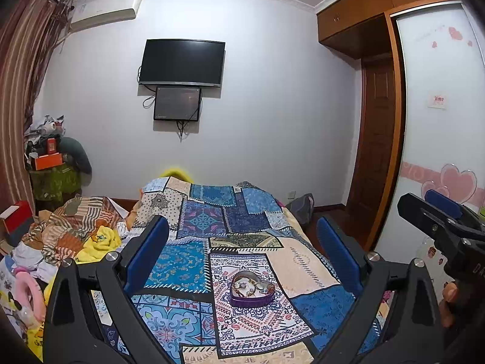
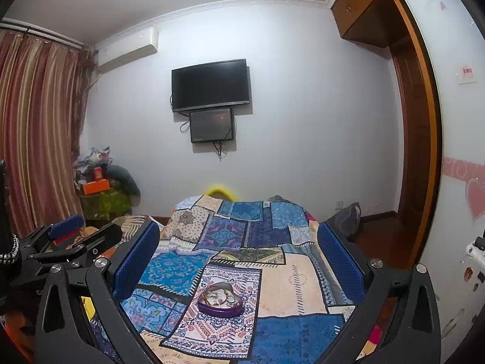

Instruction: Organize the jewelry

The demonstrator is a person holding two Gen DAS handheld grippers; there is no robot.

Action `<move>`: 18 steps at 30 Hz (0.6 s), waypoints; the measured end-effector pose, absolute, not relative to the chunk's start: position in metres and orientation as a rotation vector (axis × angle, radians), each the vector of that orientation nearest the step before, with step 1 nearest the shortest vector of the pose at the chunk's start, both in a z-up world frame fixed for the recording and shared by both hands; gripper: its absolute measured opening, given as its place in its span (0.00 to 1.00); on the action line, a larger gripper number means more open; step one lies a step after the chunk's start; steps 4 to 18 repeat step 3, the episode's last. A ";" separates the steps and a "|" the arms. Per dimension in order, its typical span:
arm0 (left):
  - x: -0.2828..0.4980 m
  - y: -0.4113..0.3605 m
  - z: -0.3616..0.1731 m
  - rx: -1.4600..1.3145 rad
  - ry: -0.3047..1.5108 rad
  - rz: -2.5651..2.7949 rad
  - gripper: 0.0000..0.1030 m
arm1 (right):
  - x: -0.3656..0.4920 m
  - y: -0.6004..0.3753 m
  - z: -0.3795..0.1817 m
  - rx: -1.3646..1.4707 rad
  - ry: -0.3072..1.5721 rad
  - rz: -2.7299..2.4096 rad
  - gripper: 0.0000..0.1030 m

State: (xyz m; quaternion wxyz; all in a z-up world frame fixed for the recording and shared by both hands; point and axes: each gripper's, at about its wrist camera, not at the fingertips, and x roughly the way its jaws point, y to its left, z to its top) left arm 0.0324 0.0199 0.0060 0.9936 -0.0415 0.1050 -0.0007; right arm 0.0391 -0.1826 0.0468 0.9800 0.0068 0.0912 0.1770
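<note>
A purple heart-shaped tin (image 1: 252, 293) sits on the patchwork bedspread (image 1: 303, 270), holding gold and silver jewelry pieces. It also shows in the right wrist view (image 2: 220, 301). My left gripper (image 1: 242, 251) is open and empty, held above and behind the tin. My right gripper (image 2: 238, 254) is open and empty, also held above the tin. The right gripper shows at the right edge of the left wrist view (image 1: 439, 224), and the left gripper at the left of the right wrist view (image 2: 75, 236).
Crumpled blankets and clothes (image 1: 75, 236) lie on the bed's left side. A curtain (image 2: 36, 127) hangs at left, a wardrobe with sliding door (image 1: 436, 121) stands at right. A TV (image 1: 182, 62) hangs on the far wall. Boxes and bags (image 1: 51, 163) are piled in the corner.
</note>
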 end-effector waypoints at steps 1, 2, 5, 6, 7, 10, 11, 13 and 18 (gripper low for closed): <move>0.033 0.020 0.005 -0.082 0.213 -0.002 0.96 | 0.040 -0.183 0.045 0.013 0.186 0.354 1.00; 0.035 0.019 0.004 -0.080 0.216 -0.003 0.96 | 0.041 -0.182 0.045 0.014 0.188 0.352 1.00; 0.036 0.020 0.003 -0.078 0.221 -0.003 0.96 | 0.042 -0.182 0.045 0.015 0.191 0.352 1.00; 0.036 0.020 0.003 -0.078 0.221 -0.003 0.96 | 0.042 -0.182 0.045 0.015 0.191 0.352 1.00; 0.036 0.020 0.003 -0.078 0.221 -0.003 0.96 | 0.042 -0.182 0.045 0.015 0.191 0.352 1.00; 0.036 0.020 0.003 -0.078 0.221 -0.003 0.96 | 0.042 -0.182 0.045 0.015 0.191 0.352 1.00; 0.036 0.020 0.003 -0.078 0.221 -0.003 0.96 | 0.042 -0.182 0.045 0.015 0.191 0.352 1.00; 0.036 0.020 0.003 -0.078 0.221 -0.003 0.96 | 0.042 -0.182 0.045 0.015 0.191 0.352 1.00; 0.036 0.020 0.003 -0.078 0.221 -0.003 0.96 | 0.042 -0.182 0.045 0.015 0.191 0.352 1.00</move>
